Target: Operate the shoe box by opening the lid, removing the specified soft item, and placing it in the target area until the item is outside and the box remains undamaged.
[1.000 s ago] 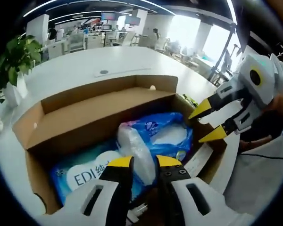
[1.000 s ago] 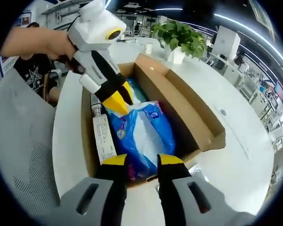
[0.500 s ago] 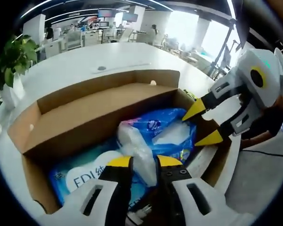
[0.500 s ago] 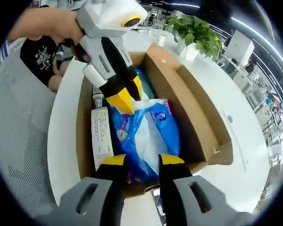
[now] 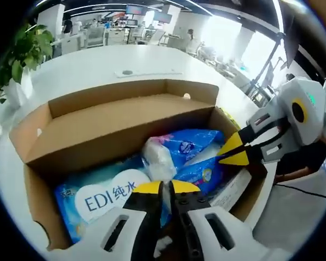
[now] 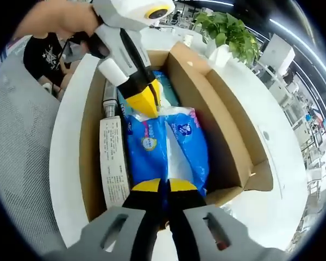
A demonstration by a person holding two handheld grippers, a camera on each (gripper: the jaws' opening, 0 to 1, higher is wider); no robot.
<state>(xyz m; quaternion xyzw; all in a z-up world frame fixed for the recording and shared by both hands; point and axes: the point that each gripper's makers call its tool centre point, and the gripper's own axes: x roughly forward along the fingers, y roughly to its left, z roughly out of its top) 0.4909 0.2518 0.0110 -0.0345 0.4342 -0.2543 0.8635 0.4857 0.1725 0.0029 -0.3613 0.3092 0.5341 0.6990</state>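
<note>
An open cardboard shoe box [image 5: 114, 128] [image 6: 220, 128] lies on a white table, its lid folded back. Inside lies a soft blue and white plastic pack [image 5: 187, 148] [image 6: 176, 144]. My left gripper [image 5: 164, 188] is shut on the pack's crinkled white end. In the right gripper view it reaches down from the top left [image 6: 147, 103], pinching the far end. My right gripper [image 6: 164, 186] is shut on the pack's near end; in the left gripper view it enters from the right [image 5: 229, 155]. Under the pack rests a second blue pack marked EDI [image 5: 106, 198].
A long white printed carton [image 6: 111, 163] [image 5: 232, 188] lies along one box wall. A potted plant [image 5: 19, 60] [image 6: 228, 32] stands on the table past the box. A grey mesh chair [image 6: 16, 163] and a seated person [image 6: 41, 70] are beside the table.
Both grippers have gone from open to shut on the ends of the blue pack. The right gripper has come down into the box.
</note>
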